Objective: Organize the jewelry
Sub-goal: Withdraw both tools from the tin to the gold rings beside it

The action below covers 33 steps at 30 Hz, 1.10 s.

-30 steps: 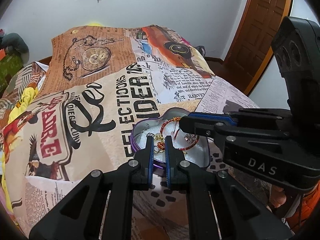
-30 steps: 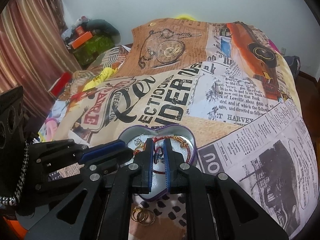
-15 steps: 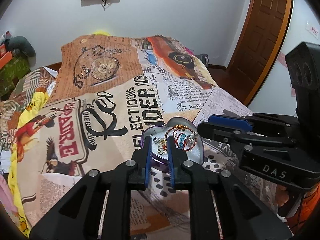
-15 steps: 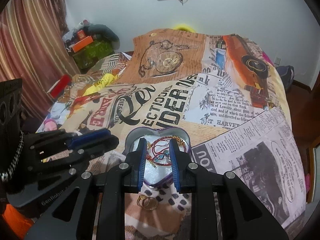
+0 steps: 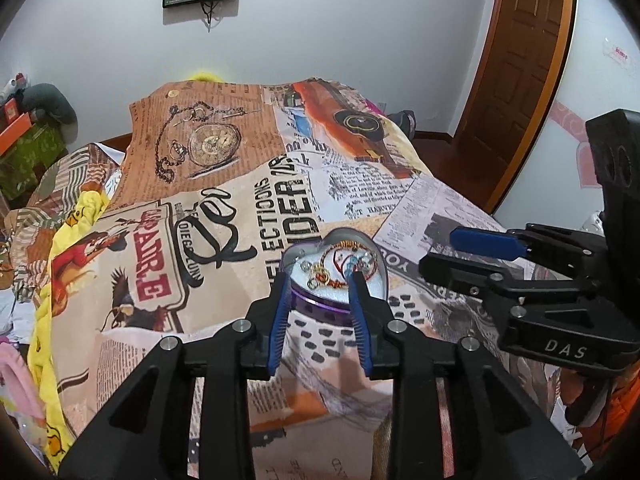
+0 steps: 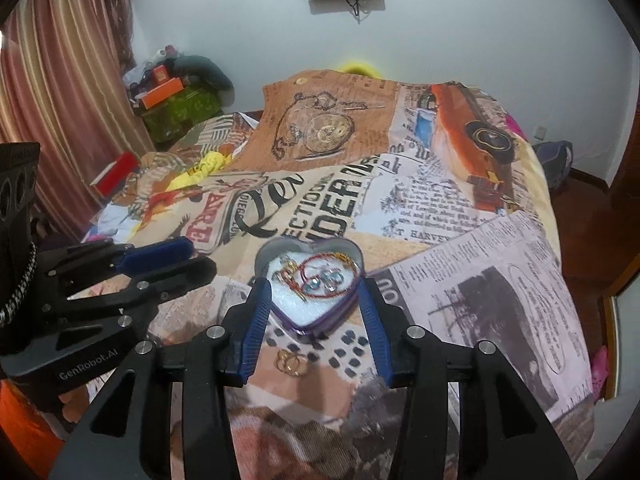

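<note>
A purple heart-shaped tin (image 5: pixel 362 241) (image 6: pixel 264 258) sits on the printed bedspread. It holds a red cord bracelet (image 5: pixel 340 254) (image 6: pixel 320 262), gold pieces and blue bead earrings (image 6: pixel 322 278) on white padding. Gold rings (image 6: pixel 291 361) lie on the bedspread just in front of the tin. My left gripper (image 5: pixel 320 280) is open and empty, raised just short of the tin. My right gripper (image 6: pixel 314 292) is open and empty, its fingers framing the tin from above. Each gripper shows in the other's view.
The bedspread (image 6: pixel 400 200) covers the whole bed and drops off at the right edge. Piled clothes and boxes (image 6: pixel 176 96) lie at the far left by a curtain. A wooden door (image 5: pixel 520 60) stands at the right.
Both grippers have opened from nearly shut and pulled back and up from the tin. The jewelry stays in the tin.
</note>
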Each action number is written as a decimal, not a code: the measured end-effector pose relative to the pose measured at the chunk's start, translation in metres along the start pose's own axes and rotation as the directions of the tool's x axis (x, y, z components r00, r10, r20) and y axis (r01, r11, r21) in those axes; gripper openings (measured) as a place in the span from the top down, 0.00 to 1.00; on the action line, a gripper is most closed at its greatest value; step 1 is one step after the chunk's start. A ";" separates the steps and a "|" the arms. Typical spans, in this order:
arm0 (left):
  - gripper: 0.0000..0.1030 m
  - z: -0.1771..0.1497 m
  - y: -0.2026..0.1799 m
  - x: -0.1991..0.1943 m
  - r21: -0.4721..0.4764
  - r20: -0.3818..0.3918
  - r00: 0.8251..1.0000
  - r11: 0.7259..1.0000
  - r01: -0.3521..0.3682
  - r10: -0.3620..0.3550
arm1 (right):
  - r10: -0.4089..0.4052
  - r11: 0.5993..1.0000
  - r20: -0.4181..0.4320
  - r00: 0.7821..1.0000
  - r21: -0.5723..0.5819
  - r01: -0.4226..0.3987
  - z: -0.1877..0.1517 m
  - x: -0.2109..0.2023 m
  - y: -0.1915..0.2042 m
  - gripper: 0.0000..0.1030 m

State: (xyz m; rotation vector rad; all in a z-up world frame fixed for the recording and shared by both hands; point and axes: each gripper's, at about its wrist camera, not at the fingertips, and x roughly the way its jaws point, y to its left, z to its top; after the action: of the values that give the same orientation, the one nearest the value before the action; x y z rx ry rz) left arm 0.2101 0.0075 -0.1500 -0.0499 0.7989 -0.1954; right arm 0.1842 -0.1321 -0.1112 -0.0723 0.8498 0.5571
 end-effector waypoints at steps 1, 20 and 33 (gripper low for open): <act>0.69 -0.002 -0.001 0.000 0.000 -0.006 1.000 1.000 0.000 0.000 | -0.004 1.000 -0.002 1.000 0.001 0.004 -0.002 -0.001 0.000 0.59; 0.69 -0.037 -0.023 0.046 -0.018 -0.192 0.976 0.995 0.102 -0.104 | -0.043 0.998 -0.102 0.994 0.043 0.048 -0.046 0.007 -0.029 0.59; 0.69 -0.037 -0.030 0.070 -0.035 -0.227 0.964 0.990 0.133 -0.138 | -0.029 0.997 -0.138 0.990 0.060 0.038 -0.056 0.016 -0.040 0.59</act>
State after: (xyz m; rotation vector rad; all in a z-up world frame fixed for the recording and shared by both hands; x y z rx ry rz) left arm 0.2267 -0.0343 -0.2217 -0.1017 1.0284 -0.3273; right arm 0.1733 -0.1748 -0.1663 -0.0686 0.9976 0.4976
